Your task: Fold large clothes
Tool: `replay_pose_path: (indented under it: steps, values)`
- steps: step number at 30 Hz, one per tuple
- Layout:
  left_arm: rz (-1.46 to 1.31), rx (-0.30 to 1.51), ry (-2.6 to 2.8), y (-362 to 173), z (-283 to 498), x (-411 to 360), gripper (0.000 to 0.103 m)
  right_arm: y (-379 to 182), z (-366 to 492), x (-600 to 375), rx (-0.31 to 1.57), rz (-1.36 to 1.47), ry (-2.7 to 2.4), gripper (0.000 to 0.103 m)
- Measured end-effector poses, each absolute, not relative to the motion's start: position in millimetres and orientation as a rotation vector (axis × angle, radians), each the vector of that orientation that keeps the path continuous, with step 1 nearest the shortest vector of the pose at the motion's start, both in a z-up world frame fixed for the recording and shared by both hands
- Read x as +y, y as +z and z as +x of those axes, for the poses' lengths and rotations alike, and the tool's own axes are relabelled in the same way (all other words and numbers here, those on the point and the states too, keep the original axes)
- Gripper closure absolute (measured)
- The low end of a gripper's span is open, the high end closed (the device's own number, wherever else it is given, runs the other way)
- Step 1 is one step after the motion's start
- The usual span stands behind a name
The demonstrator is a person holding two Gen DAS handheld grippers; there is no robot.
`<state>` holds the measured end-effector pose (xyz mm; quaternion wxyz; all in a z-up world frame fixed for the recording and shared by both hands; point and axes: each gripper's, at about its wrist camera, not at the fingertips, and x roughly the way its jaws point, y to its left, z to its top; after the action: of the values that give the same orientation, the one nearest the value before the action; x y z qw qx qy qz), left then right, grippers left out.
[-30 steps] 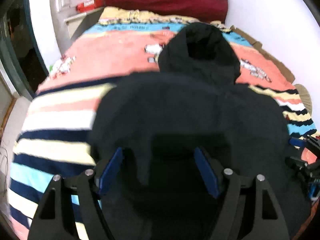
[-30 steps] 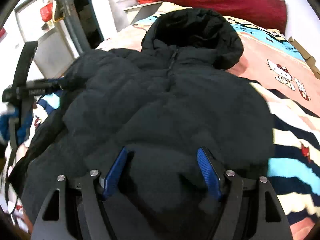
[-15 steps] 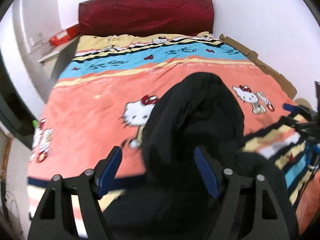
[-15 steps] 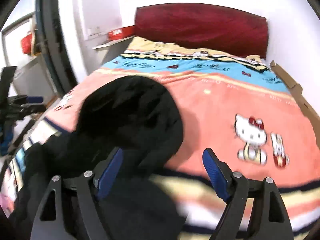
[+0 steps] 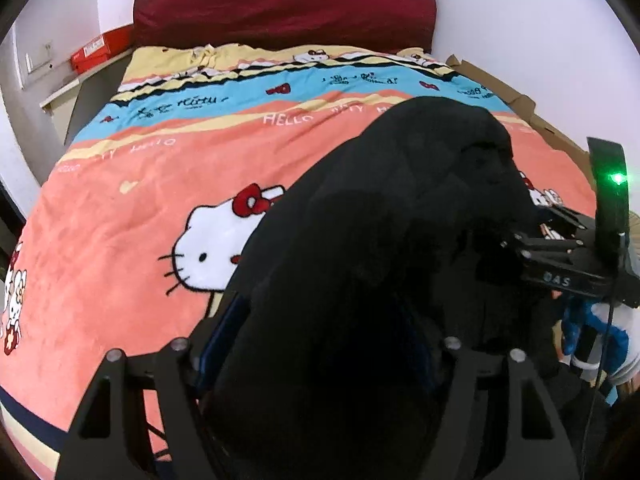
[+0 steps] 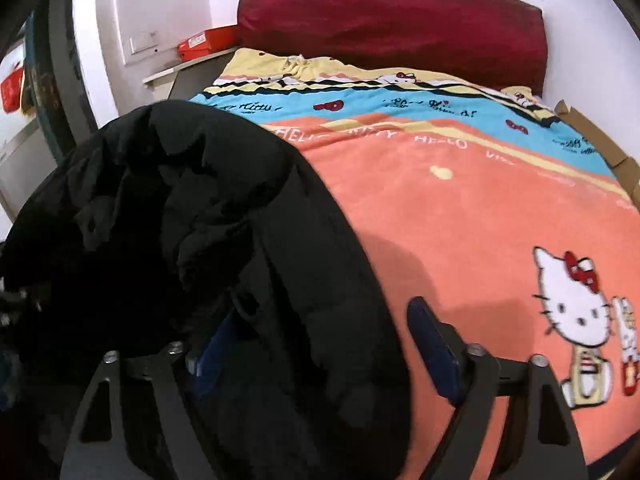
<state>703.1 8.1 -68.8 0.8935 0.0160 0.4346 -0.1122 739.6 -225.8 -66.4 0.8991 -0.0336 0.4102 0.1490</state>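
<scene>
Left gripper (image 5: 320, 344): jaws part open, lately closing; black padded jacket (image 5: 392, 248) bulges between and over them, hiding both blue pads almost wholly, so whether they press on the cloth cannot be told. Right gripper (image 6: 320, 344): jaws part open, lately closing; the jacket (image 6: 208, 240) fills the left half of the gap and covers the left pad, while the right blue pad (image 6: 434, 354) stands bare and apart from the cloth; no grip shown. Jacket: one bunched black mass, hood end uppermost, lying between the two grippers on the near half of the bed, nearer its foot than its headboard. Bed: blanket (image 5: 160, 208) in orange, blue and yellow bands with a white cartoon cat (image 5: 212, 252); dark red headboard (image 5: 284, 4) at the far edge. Red box (image 5: 100, 52) on a ledge beside the far left corner. Cardboard (image 5: 520, 100) along the right edge.
</scene>
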Motion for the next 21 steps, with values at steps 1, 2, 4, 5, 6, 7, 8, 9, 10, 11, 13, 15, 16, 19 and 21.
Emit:
replay_pose_path:
  steps: [1,2,4,5,6,7,8,9,10,11,13,15,16,19,21]
  values:
    - [0.025,0.898,-0.239,-68.1,702.3,9.1,0.063,-67.4,739.0,-222.0,0.849,-0.072,0.314,0.048]
    - [0.007,0.903,-0.242,-66.9,701.3,12.2,0.071,-66.6,736.9,-219.4,0.845,-0.077,0.321,0.069]
    - [-0.032,0.899,-0.237,-61.2,696.2,21.2,0.086,-60.3,729.7,-218.2,0.834,-0.060,0.356,0.085]
    - [-0.054,0.896,-0.236,-56.2,690.0,26.7,0.087,-56.5,725.2,-218.7,0.832,-0.055,0.366,0.088]
    - [-0.065,0.895,-0.238,-50.9,683.1,29.6,0.089,-48.9,715.5,-219.8,0.830,-0.050,0.381,0.090]
    - [-0.064,0.892,-0.240,-45.2,676.2,30.9,0.090,-43.2,709.0,-219.4,0.827,-0.048,0.396,0.091]
    - [-0.058,0.887,-0.243,-38.8,667.0,31.1,0.091,-33.8,696.7,-220.7,0.821,-0.048,0.416,0.092]
    - [-0.055,0.879,-0.251,-30.2,654.3,32.0,0.091,-22.7,682.6,-222.5,0.812,-0.046,0.437,0.092]
    - [-0.058,0.870,-0.265,-20.2,638.3,33.6,0.091,-13.3,670.9,-223.6,0.804,-0.043,0.451,0.092]
    - [-0.058,0.864,-0.274,-12.5,625.3,34.6,0.091,-0.9,653.4,-226.3,0.794,-0.040,0.466,0.093]
    - [-0.062,0.843,-0.291,6.6,587.5,40.7,0.092,23.4,617.0,-230.4,0.759,-0.040,0.499,0.093]
    - [-0.054,0.826,-0.304,21.0,552.2,46.6,0.092,47.7,569.4,-235.1,0.720,-0.042,0.533,0.093]
    - [-0.048,0.810,-0.314,28.6,530.0,50.7,0.092,54.7,550.7,-236.4,0.709,-0.045,0.543,0.093]
    - [-0.037,0.773,-0.344,42.2,472.9,60.0,0.092,71.8,485.5,-237.5,0.683,-0.079,0.567,0.093]
    - [-0.021,0.764,-0.361,43.2,442.5,61.9,0.092,77.2,443.0,-235.1,0.679,-0.111,0.581,0.093]
